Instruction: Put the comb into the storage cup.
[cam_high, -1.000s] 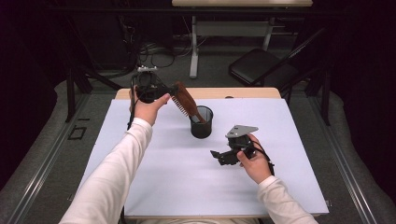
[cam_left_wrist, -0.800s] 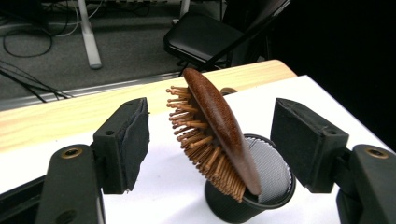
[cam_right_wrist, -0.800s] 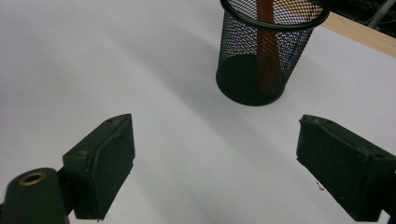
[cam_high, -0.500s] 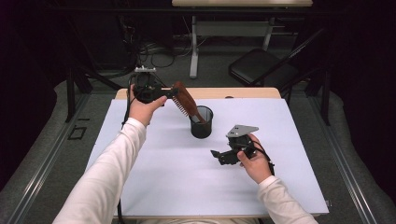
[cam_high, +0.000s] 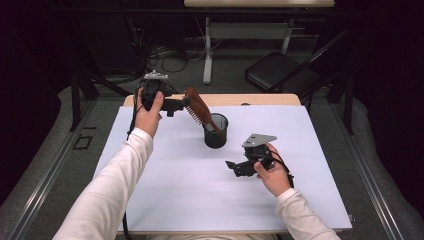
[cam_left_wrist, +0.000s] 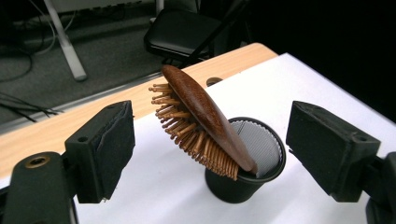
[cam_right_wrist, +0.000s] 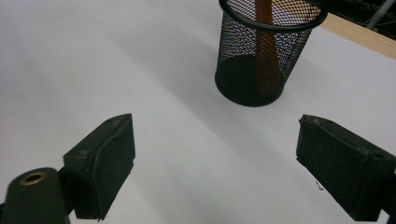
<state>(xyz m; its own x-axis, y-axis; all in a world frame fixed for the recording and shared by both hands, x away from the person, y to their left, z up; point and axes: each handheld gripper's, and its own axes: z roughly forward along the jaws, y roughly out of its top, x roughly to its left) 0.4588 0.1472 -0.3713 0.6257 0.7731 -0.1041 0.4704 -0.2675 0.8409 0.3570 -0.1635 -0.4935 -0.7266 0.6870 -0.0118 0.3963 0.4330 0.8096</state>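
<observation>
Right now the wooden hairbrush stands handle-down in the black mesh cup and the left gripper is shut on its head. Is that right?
Not quite. The hairbrush does stand handle-down in the mesh cup, but the left gripper is open, jaws spread wide to either side of the brush without touching it, as the left gripper view shows.

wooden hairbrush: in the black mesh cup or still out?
In. The brown wooden hairbrush leans handle-down inside the black mesh cup, head and bristles sticking out over the rim; neither open gripper holds it.
</observation>
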